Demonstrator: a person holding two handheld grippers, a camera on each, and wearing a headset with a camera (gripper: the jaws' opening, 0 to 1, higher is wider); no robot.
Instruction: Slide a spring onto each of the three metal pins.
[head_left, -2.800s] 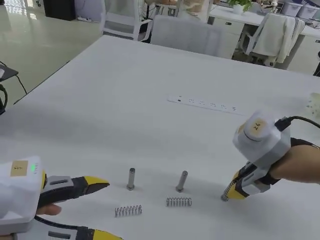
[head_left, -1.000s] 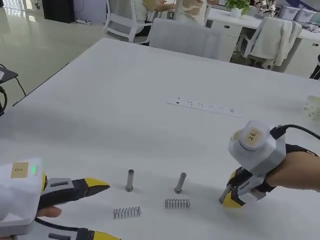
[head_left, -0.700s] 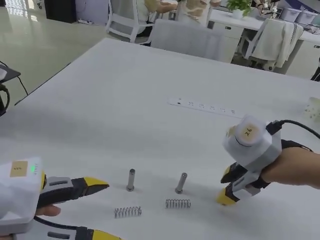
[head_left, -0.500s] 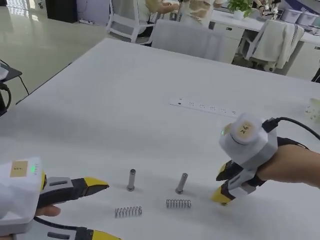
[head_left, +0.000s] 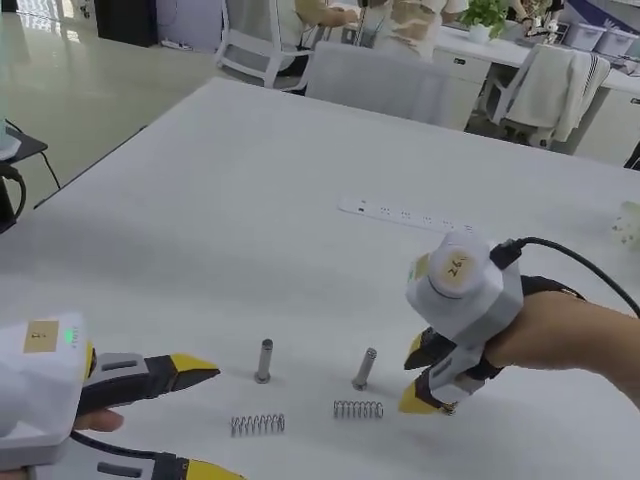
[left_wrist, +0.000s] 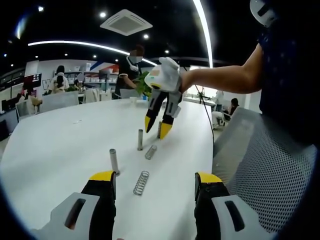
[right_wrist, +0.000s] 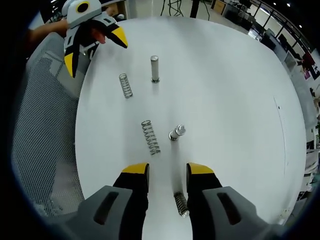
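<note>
Steel-wire springs (head_left: 358, 408), seemingly light, squashy and apt to roll, lie on the white table (head_left: 300, 200) just before two bare pins (head_left: 365, 368) in the head view; a gentle mid-coil pinch looks best. Left gripper view: the left gripper (left_wrist: 155, 177) gapes wide, empty. Right gripper view: the right gripper (right_wrist: 167, 170), narrowly parted, grips nothing, straddling the spring-clad third pin (right_wrist: 180, 202).

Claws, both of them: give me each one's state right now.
Left claw: open, empty.
Right claw: open; a spring stands in the gap, not clamped.
</note>
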